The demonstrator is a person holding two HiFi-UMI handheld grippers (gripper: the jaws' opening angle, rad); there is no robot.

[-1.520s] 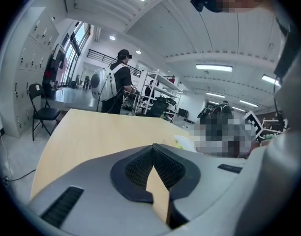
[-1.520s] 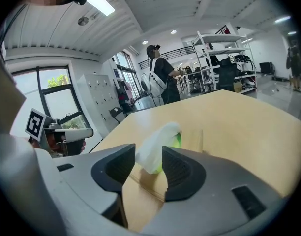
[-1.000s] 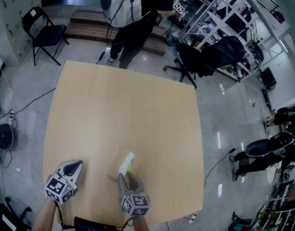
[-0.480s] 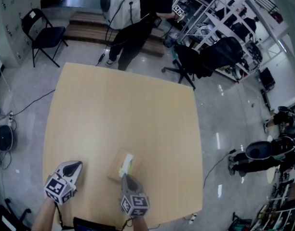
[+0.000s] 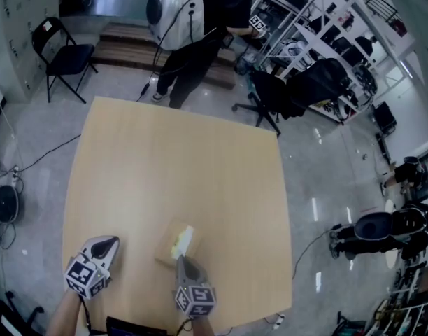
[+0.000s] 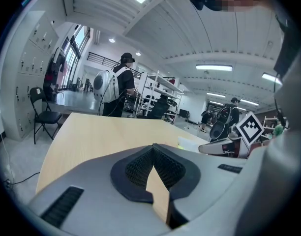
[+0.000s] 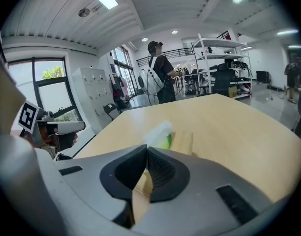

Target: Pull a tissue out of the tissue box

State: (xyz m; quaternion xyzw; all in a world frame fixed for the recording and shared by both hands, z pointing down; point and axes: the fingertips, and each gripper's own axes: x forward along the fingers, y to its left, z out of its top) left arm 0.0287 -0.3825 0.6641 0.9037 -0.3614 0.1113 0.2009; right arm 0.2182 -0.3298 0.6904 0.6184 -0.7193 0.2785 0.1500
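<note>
Seen from the head view, the tissue box (image 5: pixel 166 244) sits on the pale wooden table (image 5: pixel 179 159) near its front edge, with a white tissue (image 5: pixel 184 238) poking up out of the top. The right gripper (image 5: pixel 180 259) has its tips right at the near end of the box, just below the tissue. The left gripper (image 5: pixel 110 241) hovers off to the side, well apart from the box. Beyond the far edge of the table a person with a white backpack (image 5: pixel 189 19) stands by some shelving, and a black folding chair (image 5: pixel 56 44) waits at the wall.

In the left gripper view its jaws are pressed together at the tips with only bare tabletop showing in the gap behind them, so it holds nothing.

In the right gripper view the jaws have just closed and now meet at the tips. The tissue rises just past them, over the box; whether any of it is caught between the pads I cannot tell
</note>
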